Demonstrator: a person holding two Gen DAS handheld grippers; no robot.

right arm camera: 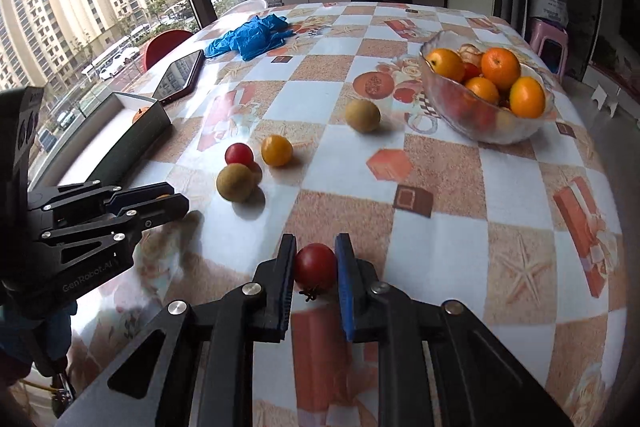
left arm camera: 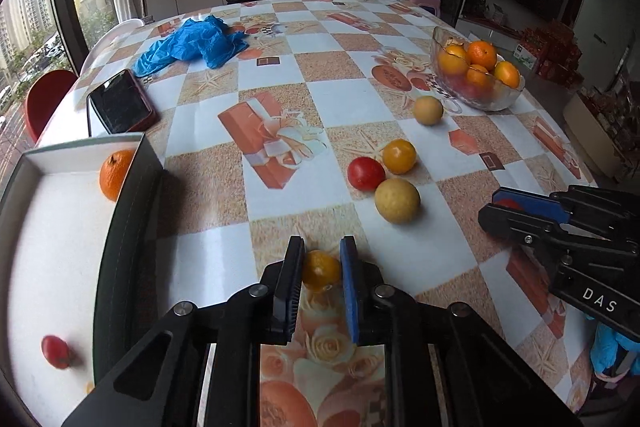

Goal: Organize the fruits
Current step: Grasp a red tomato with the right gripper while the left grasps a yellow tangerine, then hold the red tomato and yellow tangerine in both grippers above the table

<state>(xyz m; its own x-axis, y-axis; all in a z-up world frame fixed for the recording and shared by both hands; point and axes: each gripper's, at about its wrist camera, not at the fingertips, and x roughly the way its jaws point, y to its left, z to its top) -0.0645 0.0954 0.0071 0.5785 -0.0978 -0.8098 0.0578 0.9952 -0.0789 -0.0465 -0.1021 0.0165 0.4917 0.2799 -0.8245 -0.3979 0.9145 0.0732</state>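
The left gripper [left arm camera: 320, 269] fingers pinch a yellow tomato [left arm camera: 320, 270], the right gripper [right arm camera: 316, 267] fingers a red tomato [right arm camera: 315, 266], both seemingly bound for the box [left arm camera: 128, 223] left of them.

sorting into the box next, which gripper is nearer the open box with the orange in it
Left. The left gripper, holding a yellow fruit, sits just beside the box; the right gripper is farther across the table.

Checkered table [left arm camera: 280, 67], fruit bowl [left arm camera: 476, 99], phone [left arm camera: 120, 105], box [left arm camera: 128, 219]
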